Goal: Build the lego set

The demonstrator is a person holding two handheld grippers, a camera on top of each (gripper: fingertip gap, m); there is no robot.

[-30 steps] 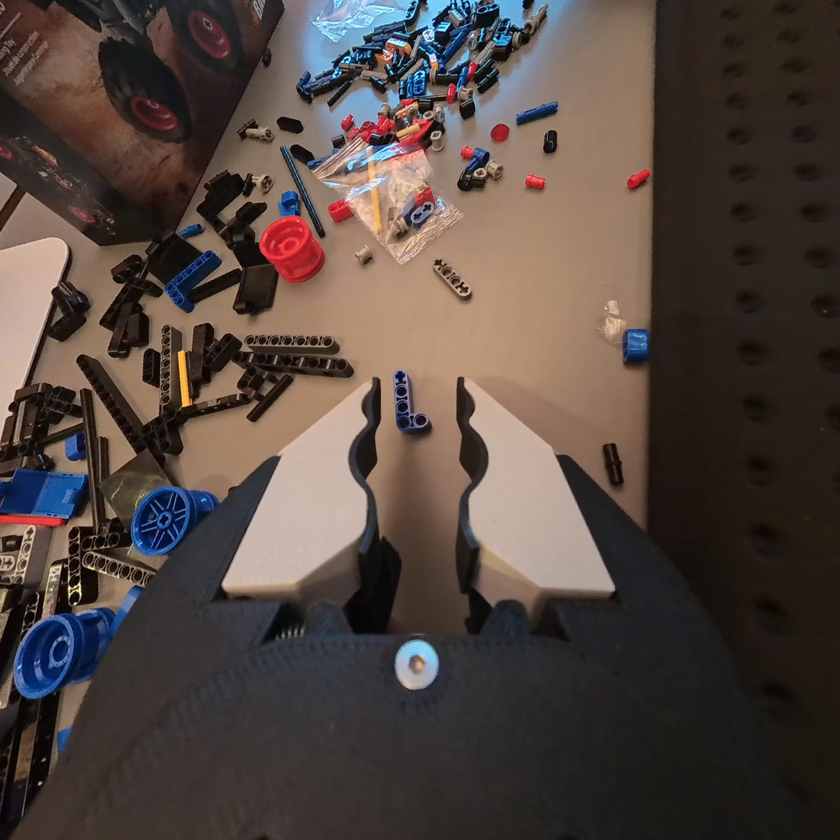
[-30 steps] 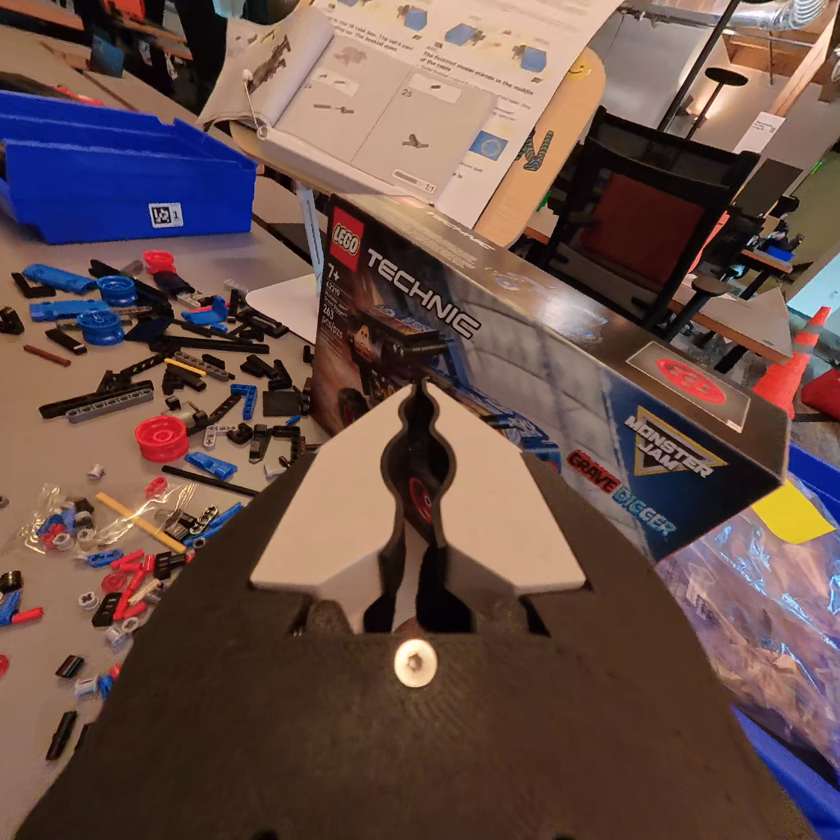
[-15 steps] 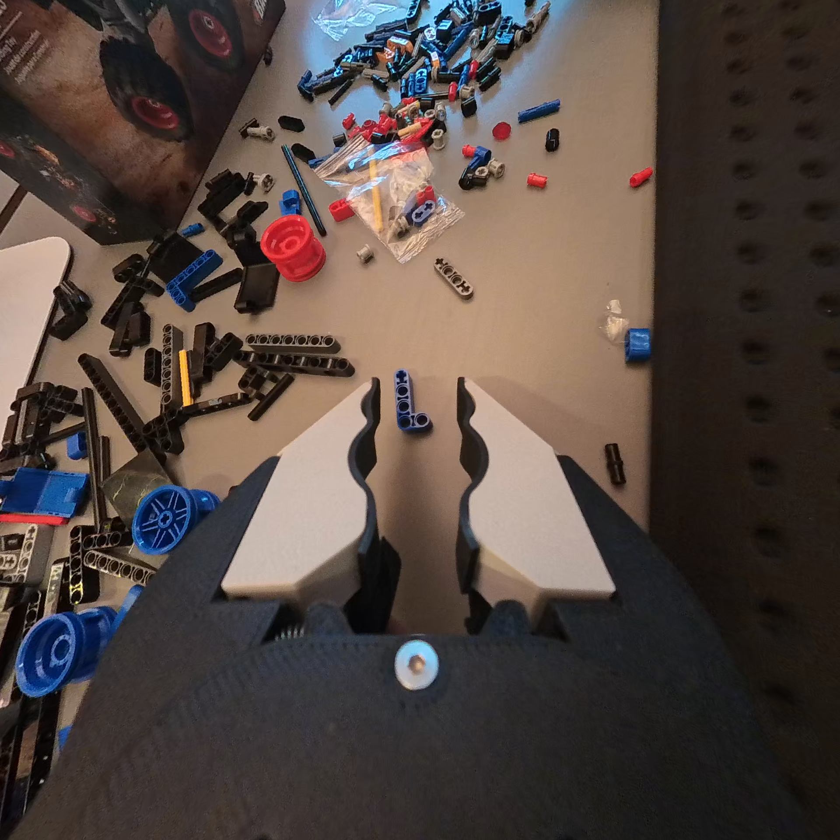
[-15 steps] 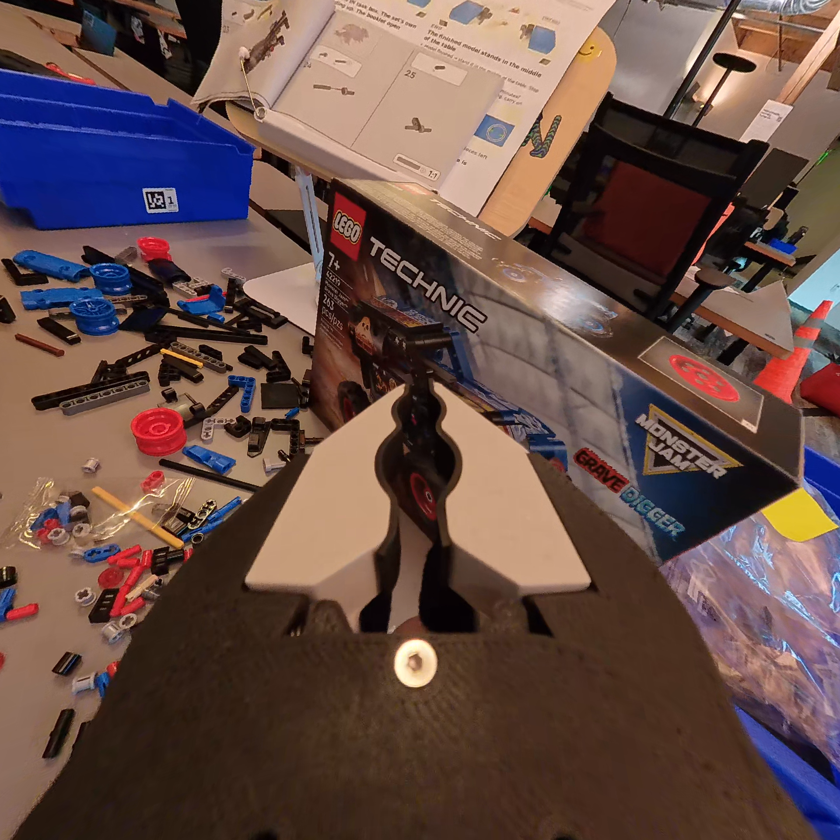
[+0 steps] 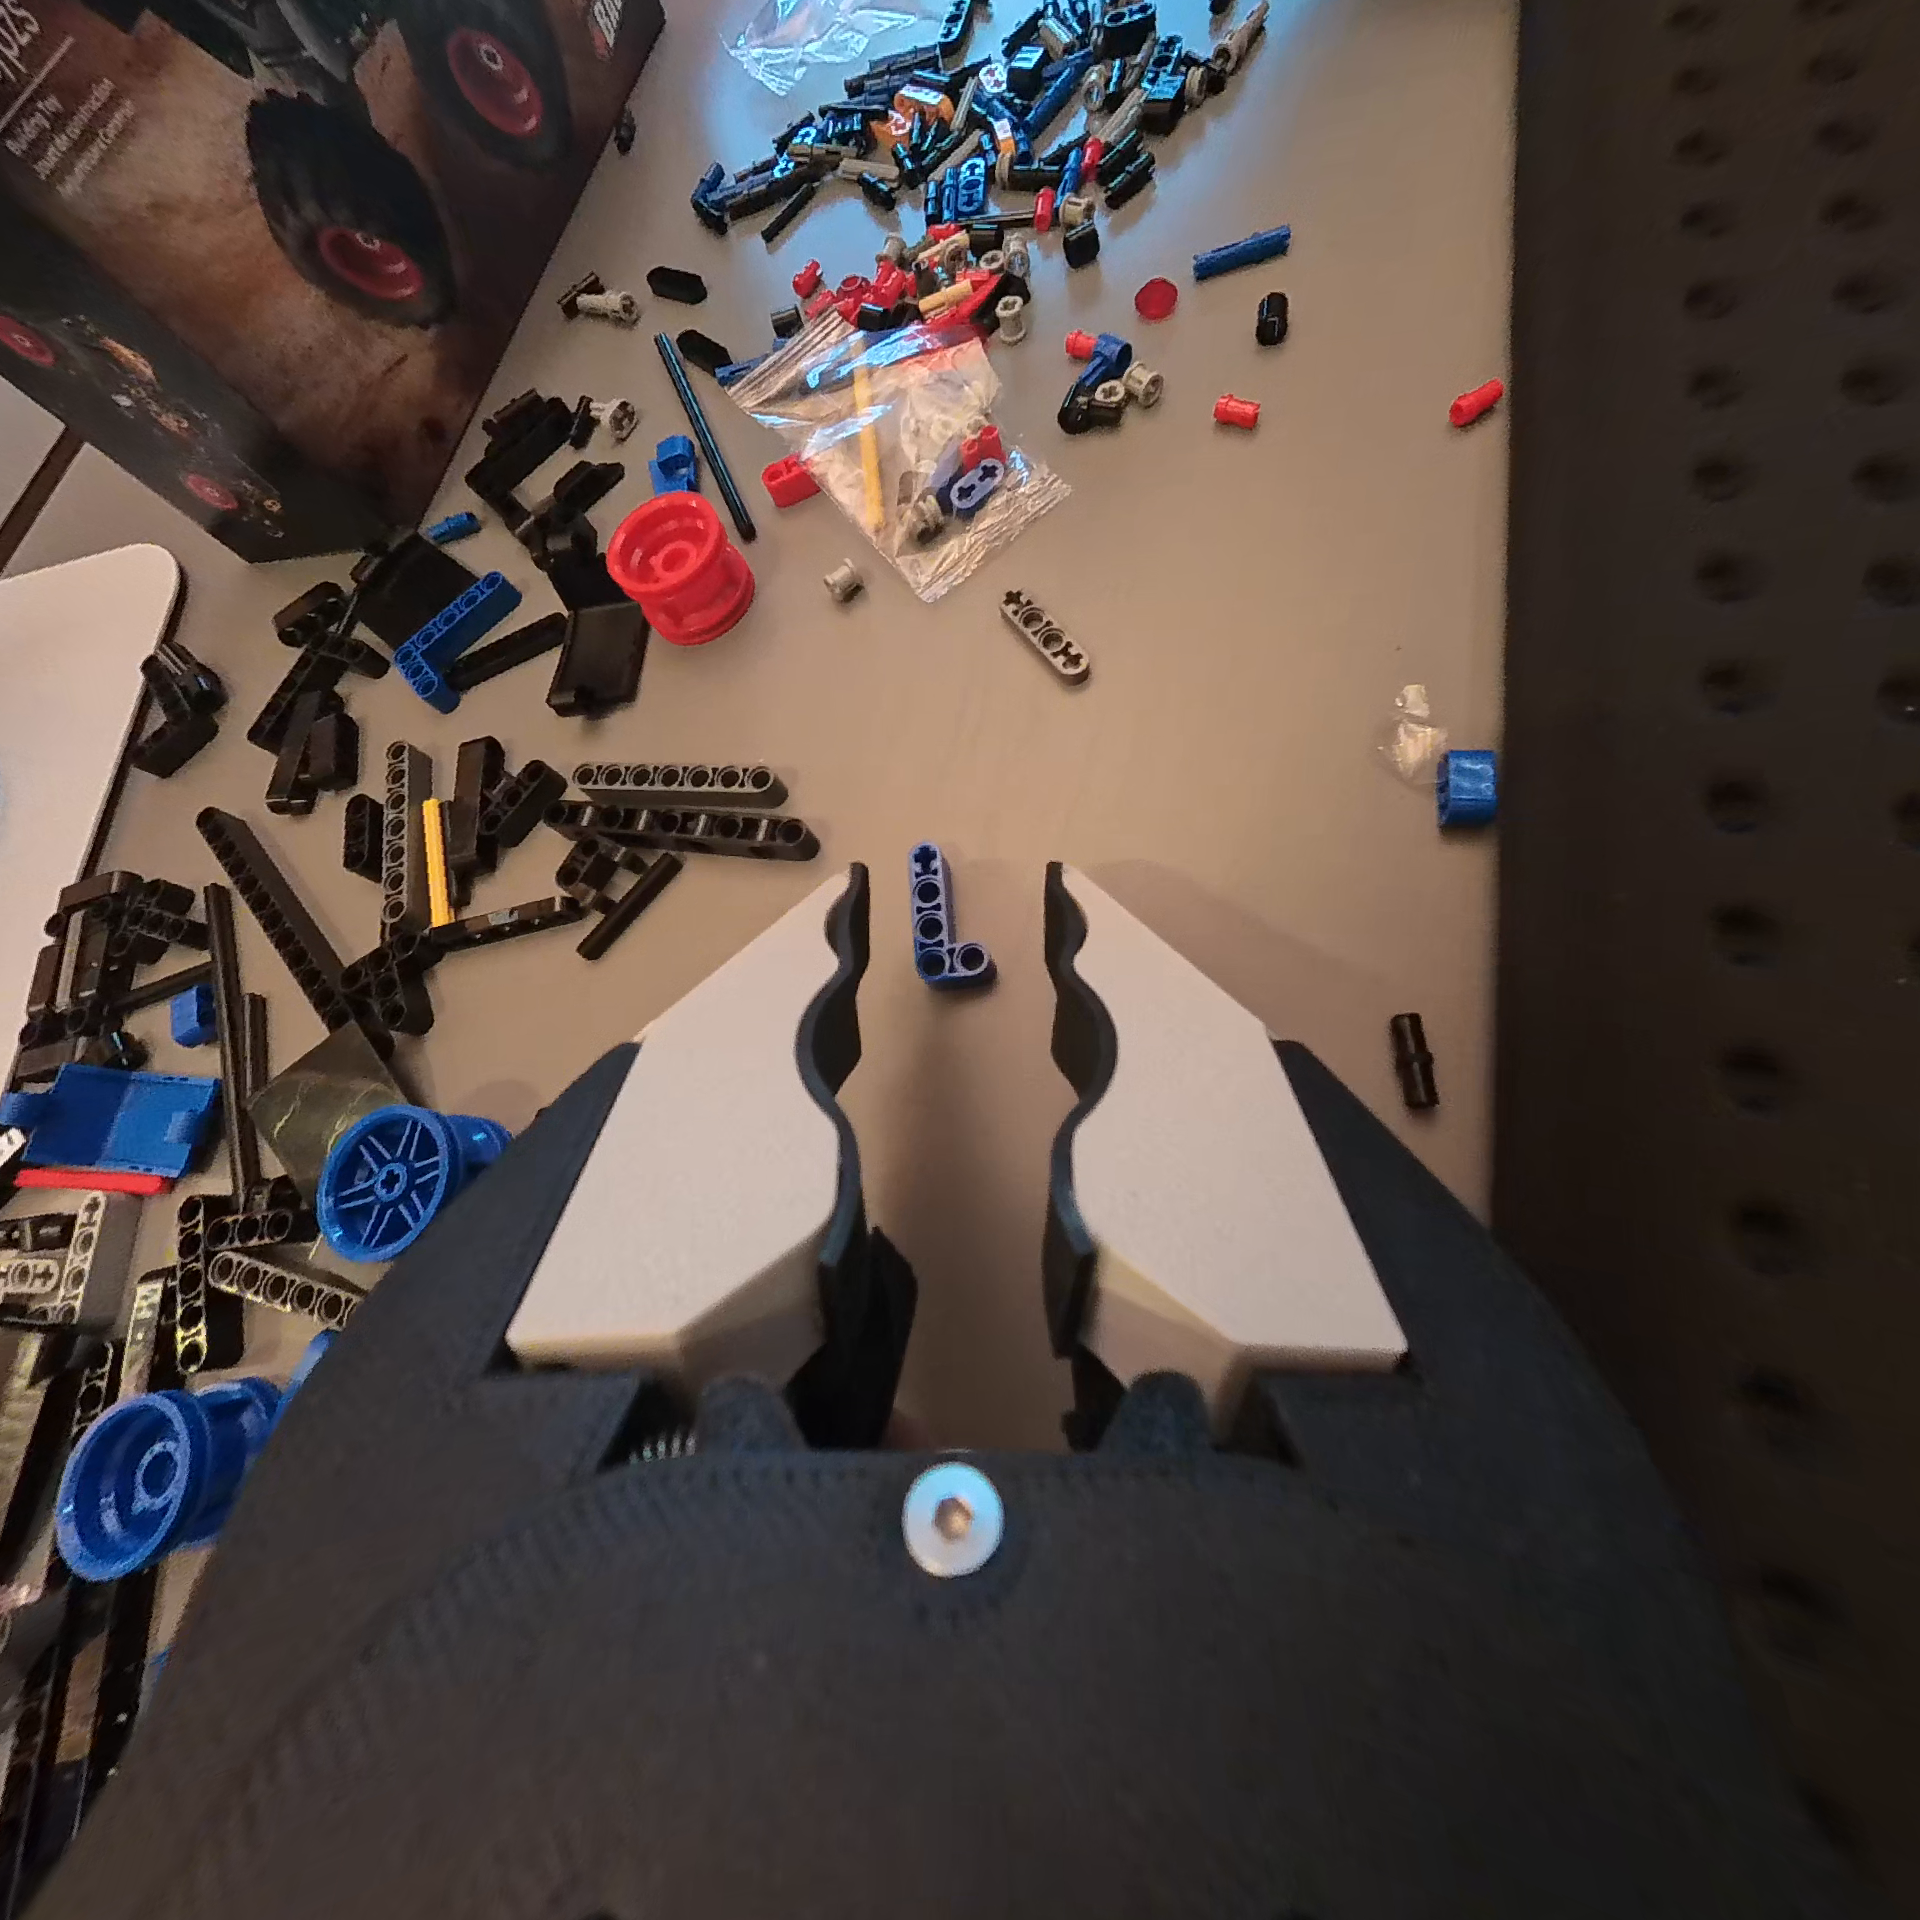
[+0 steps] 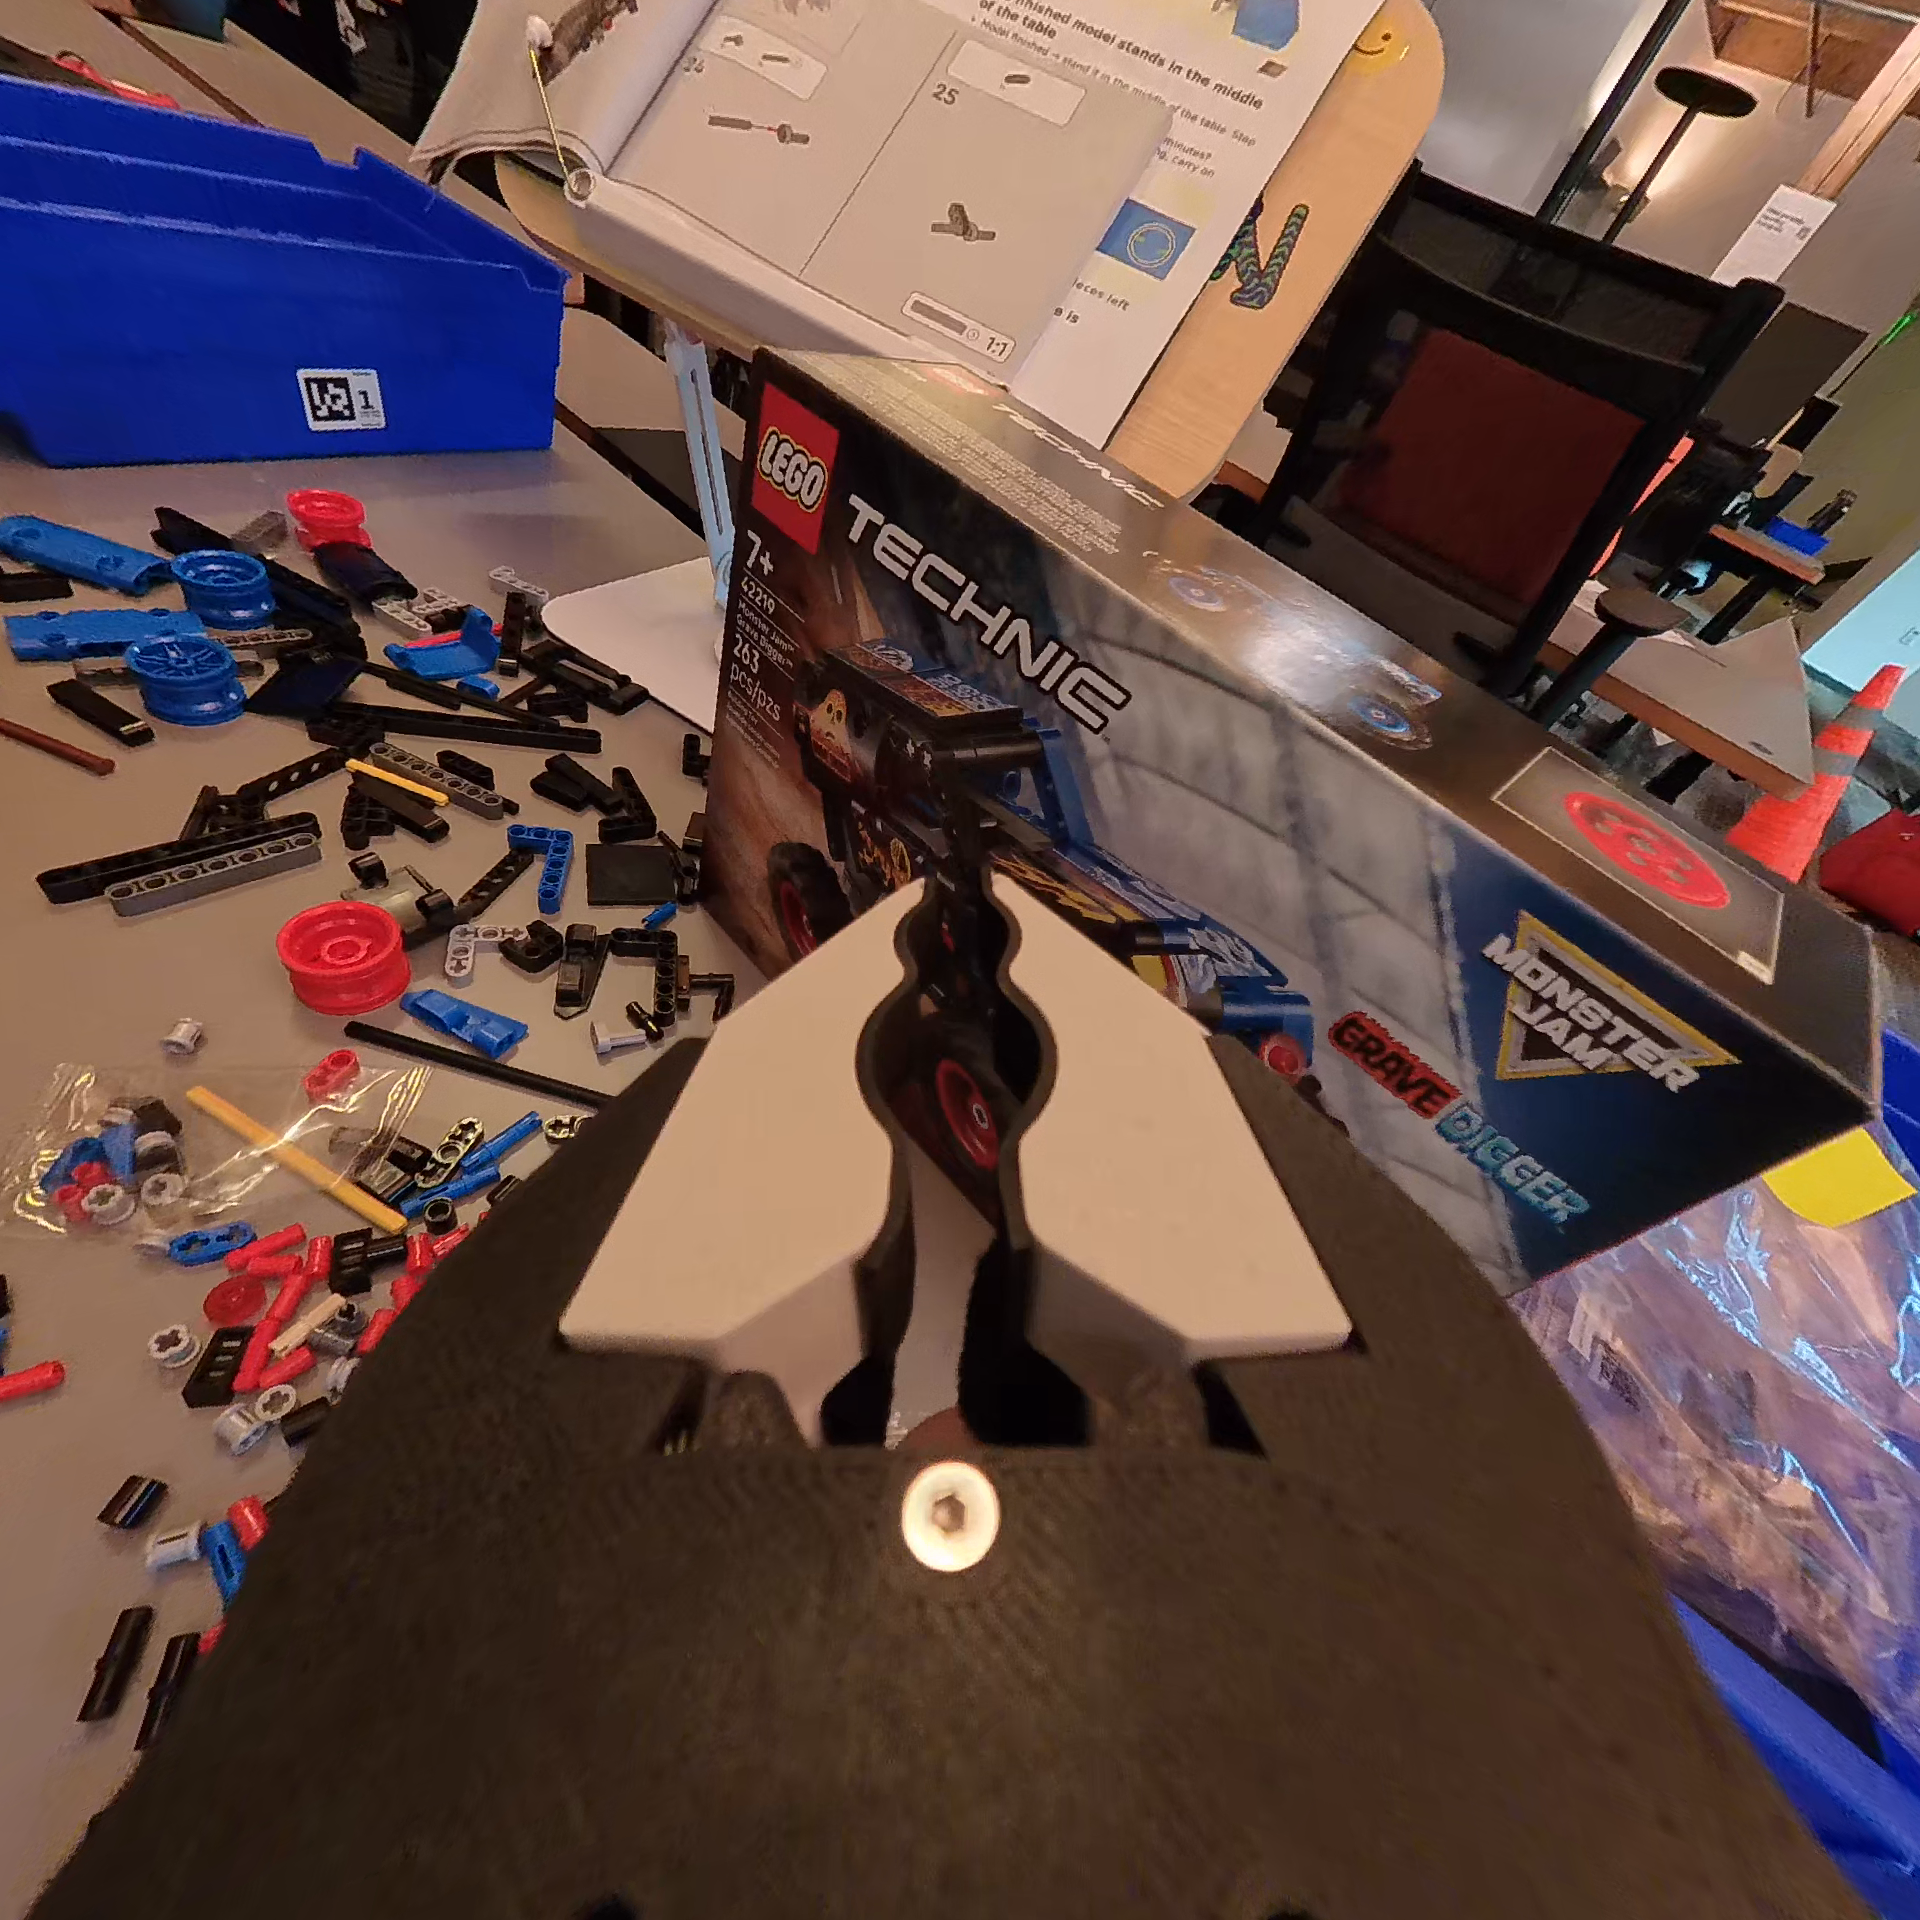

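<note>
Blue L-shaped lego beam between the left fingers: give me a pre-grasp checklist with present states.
1. Left hand-held gripper open: ok.
2. Small blue L-shaped lego beam lies between the fingertips, centred: ok.
3. Beam flat on the grey table, apart from other pieces: ok.
4. Nearest black holed beams clear of the left finger: ok, though close.
5. Right hand-held gripper shut on the black lego assembly, held in the air: ok.
6. Fingertips low enough to pinch the beam: cannot tell.
</note>
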